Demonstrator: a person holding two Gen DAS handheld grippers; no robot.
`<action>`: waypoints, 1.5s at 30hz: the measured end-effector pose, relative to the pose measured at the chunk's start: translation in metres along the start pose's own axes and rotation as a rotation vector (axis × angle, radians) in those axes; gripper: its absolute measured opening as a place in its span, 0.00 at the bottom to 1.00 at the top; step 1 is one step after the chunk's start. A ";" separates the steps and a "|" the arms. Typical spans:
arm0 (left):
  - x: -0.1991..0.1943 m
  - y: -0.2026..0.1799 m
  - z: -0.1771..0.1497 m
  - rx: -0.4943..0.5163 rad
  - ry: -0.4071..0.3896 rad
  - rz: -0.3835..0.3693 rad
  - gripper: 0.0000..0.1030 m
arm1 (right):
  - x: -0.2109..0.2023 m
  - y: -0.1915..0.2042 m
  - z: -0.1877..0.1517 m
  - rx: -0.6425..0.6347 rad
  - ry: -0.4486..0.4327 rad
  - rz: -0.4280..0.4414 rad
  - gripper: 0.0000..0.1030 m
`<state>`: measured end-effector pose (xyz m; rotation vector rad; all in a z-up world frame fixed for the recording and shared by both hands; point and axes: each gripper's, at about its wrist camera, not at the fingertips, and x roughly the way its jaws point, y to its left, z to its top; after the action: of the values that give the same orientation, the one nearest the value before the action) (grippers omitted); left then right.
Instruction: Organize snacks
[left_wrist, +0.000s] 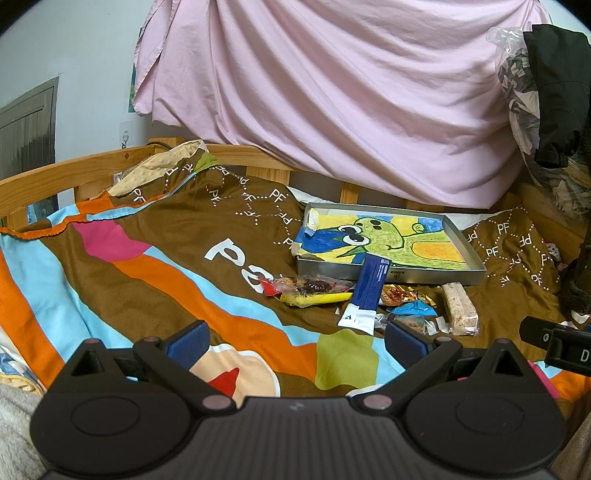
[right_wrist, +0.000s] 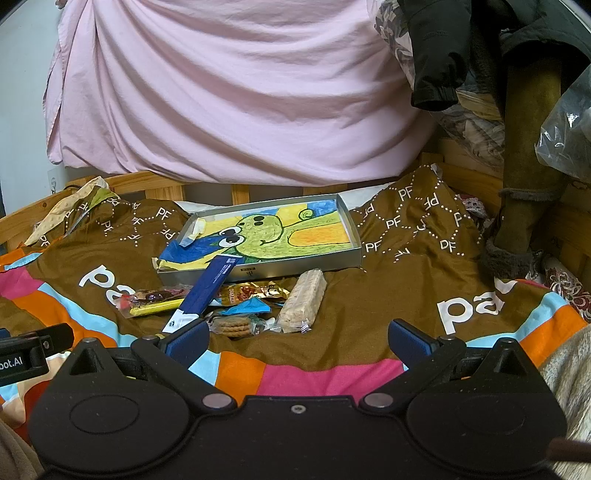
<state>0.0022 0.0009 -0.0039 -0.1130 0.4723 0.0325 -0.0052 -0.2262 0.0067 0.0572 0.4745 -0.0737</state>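
Left gripper (left_wrist: 295, 341): jaws spread wide, nothing between the blue pads (left_wrist: 186, 345); it hovers over the patterned blanket (left_wrist: 155, 258), near side of the snack pile. Right gripper (right_wrist: 298, 338): jaws likewise wide and empty; its left pad sits just near of the round biscuit pack (right_wrist: 232, 325).

Snacks lie in a loose heap on the blanket, just near of the metal tray (right_wrist: 303, 263).
- Blue sachet (right_wrist: 207, 291): long axis runs near-left to far-right; far end propped on the tray's near wall, white end down on the blanket.
- Clear-wrapped pale bar (right_wrist: 304, 301): long axis near to far, tilted slightly right at its far end, right side of the heap, far end close to the tray wall.
- Yellow-and-red packet (right_wrist: 153, 301): long axis left to right, left side of the heap.
- Gold wrapper (right_wrist: 255, 290) and light blue wrapper (right_wrist: 245, 306): partly under the sachet, shapes hard to make out.

Tray holds a cartoon drawing sheet (right_wrist: 280, 232), crumpled at its left end and spilling over the rim.

Open blanket lies left and right of the heap. Wooden bed rail (left_wrist: 74, 166) bounds the far left; a pink sheet (left_wrist: 332, 92) hangs behind. Dark clothing (right_wrist: 461, 44) crowds the far right. The other gripper's body cuts into each view's edge.
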 end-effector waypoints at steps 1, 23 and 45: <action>0.000 0.000 0.000 0.000 0.000 0.000 1.00 | 0.000 0.000 0.000 0.000 0.000 0.001 0.99; 0.001 0.000 -0.001 0.000 0.003 0.001 1.00 | 0.000 0.001 0.000 0.001 0.002 0.000 1.00; 0.022 0.004 0.014 -0.027 0.073 0.012 1.00 | 0.008 0.000 0.032 -0.013 -0.055 0.096 0.99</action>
<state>0.0281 0.0068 -0.0017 -0.1378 0.5460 0.0464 0.0161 -0.2285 0.0315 0.0652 0.4162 0.0215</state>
